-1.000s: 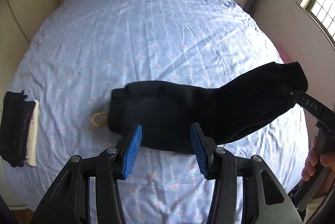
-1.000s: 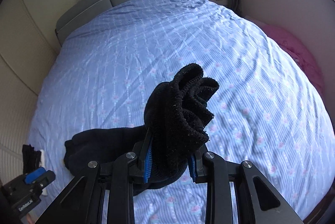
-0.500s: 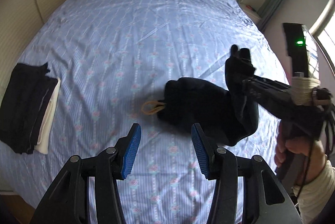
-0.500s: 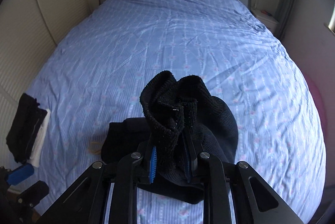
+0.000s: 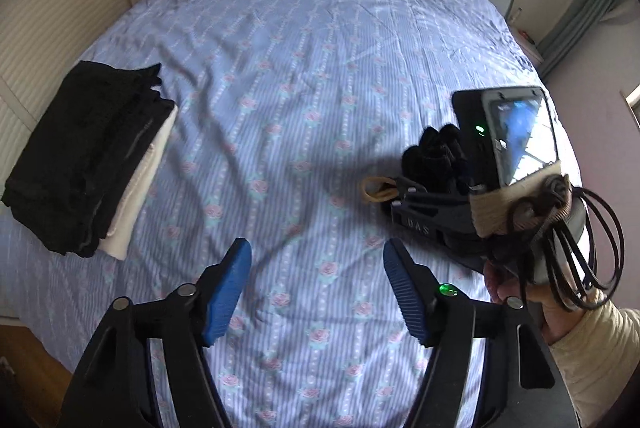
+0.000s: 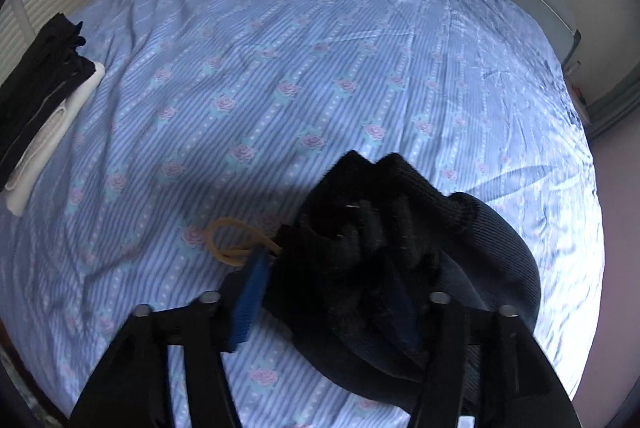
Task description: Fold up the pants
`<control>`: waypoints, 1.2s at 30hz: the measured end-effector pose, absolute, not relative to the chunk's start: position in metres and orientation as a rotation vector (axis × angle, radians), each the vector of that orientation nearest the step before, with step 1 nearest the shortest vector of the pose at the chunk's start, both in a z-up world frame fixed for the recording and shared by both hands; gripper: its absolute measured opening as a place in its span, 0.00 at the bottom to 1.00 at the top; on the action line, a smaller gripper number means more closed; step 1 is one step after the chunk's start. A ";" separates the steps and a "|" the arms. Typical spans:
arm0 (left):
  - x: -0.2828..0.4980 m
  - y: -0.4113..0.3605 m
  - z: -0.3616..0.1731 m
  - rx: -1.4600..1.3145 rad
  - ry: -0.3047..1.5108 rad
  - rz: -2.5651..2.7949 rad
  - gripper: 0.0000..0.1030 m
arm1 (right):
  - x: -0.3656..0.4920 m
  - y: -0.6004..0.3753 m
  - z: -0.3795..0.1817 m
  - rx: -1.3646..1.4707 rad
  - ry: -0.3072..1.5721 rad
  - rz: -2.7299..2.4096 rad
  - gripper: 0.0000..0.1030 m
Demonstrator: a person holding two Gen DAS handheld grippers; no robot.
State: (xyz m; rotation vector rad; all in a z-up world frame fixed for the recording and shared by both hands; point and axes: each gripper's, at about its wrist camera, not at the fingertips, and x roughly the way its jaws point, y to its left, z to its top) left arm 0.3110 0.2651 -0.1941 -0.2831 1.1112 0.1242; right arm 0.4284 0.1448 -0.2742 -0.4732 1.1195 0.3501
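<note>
While the right gripper (image 6: pixel 324 304) spreads its jaws, the black pants (image 6: pixel 400 260) it carried a moment ago slump bunched at lower right on the bed (image 6: pixel 320 47) — folded over; the left gripper (image 5: pixel 316 292) opens empty.

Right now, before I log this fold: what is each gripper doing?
Left gripper: opening, nothing between its jaws.
Right gripper: opening, black pants bunched between its jaws.

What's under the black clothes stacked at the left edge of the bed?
A white folded cloth lies under the black stack, its edge showing along the stack's right side. Whether anything else lies beneath is hidden.
</note>
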 end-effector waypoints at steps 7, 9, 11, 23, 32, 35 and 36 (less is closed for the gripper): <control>0.322 0.274 -0.176 -0.316 1.036 0.114 0.80 | 0.388 0.118 -0.215 -0.217 1.018 0.516 0.74; 0.330 0.267 -0.179 -0.321 1.040 0.066 0.80 | 0.370 0.090 -0.194 -0.117 0.972 0.507 0.74; 0.341 0.255 -0.184 -0.337 1.053 0.010 0.81 | 0.353 0.050 -0.184 -0.016 0.960 0.436 0.75; 0.435 0.169 -0.256 -0.623 1.199 -0.199 0.87 | 0.331 -0.140 -0.220 0.262 1.050 -0.087 0.75; 0.462 0.141 -0.284 -0.632 1.252 -0.150 0.87 | 0.316 -0.134 -0.245 0.286 1.112 -0.017 0.75; 0.469 0.136 -0.287 -0.624 1.250 -0.126 0.87 | 0.316 -0.132 -0.261 0.289 1.146 0.007 0.75; 0.472 0.135 -0.291 -0.624 1.260 -0.104 0.87 | 0.317 -0.132 -0.268 0.294 1.165 0.009 0.75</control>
